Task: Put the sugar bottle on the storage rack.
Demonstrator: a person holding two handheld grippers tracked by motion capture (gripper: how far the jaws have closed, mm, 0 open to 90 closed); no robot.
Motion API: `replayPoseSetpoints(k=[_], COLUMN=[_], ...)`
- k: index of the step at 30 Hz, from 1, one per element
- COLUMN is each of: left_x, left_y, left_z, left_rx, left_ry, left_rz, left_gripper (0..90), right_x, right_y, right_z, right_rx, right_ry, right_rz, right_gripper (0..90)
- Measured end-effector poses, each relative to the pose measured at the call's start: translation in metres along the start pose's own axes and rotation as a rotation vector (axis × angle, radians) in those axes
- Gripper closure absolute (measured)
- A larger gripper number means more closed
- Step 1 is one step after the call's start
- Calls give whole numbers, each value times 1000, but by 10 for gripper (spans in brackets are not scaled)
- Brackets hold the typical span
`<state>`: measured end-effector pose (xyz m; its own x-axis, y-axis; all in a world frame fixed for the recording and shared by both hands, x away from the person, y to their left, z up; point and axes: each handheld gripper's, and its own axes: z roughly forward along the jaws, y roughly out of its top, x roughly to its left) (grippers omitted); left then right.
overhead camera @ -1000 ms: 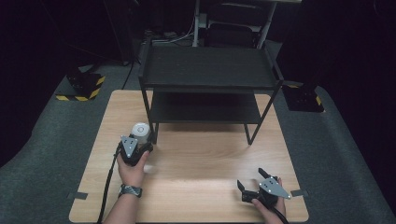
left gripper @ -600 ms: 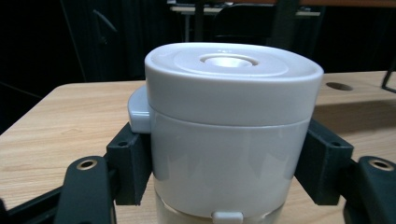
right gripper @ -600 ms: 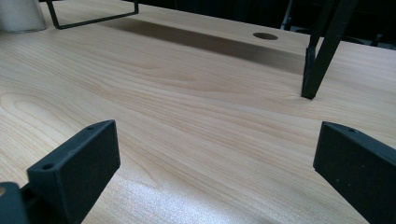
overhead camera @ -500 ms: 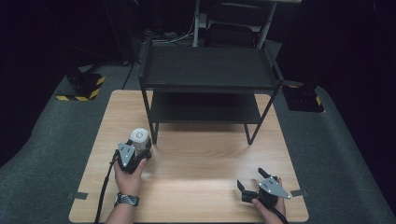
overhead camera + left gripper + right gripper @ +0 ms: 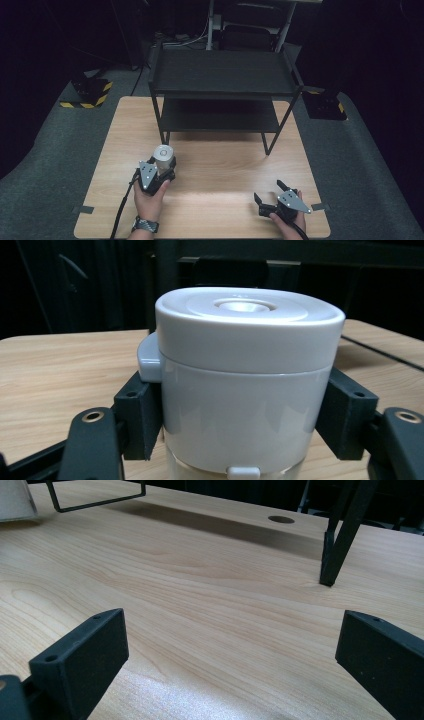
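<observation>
Left gripper (image 5: 240, 440) clamped on jar (image 5: 245, 390) below lid (image 5: 250, 327), before shelf (image 5: 222, 80); smooth, rigid, likely slippery; right gripper (image 5: 235, 670) agape, empty

A white jar (image 5: 163, 155) with a thick, round-edged lid stands upright between the two black jaws of the left claw (image 5: 161, 167), gripped at both sides just below the lid. The lid carries a shallow round dimple at its centre and a small tab jutting from one side. A small catch sits low on the jar's front, nearest the claw.
</observation>
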<state>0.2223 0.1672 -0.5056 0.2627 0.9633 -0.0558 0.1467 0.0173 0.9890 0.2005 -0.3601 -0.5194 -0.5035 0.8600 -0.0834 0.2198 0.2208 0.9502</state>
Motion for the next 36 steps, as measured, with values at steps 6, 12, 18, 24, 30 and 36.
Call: replayPoseSetpoints(k=[6,12,18,24,30,36], left_x=[-17,-33,-41,-48,-55,-60], left_y=[17,46,70,98,120,133], left_z=[4,7,8,10,18,31], left_rx=[-8,-24,-39,-53,-78,-105], left_ry=[-12,-20,-25,-29,-29,-28], left_rz=[-14,-3,-8,16,39,45], left_gripper=[308,309,309,309,309,309], right_x=[0,-1,-2,-2,-2,-2], right_y=[-1,-1,-1,-1,-2,-3], right_z=[0,0,0,0,-1,-1], right_rx=[-3,-5,-7,-8,-12,-14], right_ry=[1,8,11,12,13,13], right_rz=[0,-2,-4,-4,-4,-2], right_gripper=[1,1,2,1,2,2])
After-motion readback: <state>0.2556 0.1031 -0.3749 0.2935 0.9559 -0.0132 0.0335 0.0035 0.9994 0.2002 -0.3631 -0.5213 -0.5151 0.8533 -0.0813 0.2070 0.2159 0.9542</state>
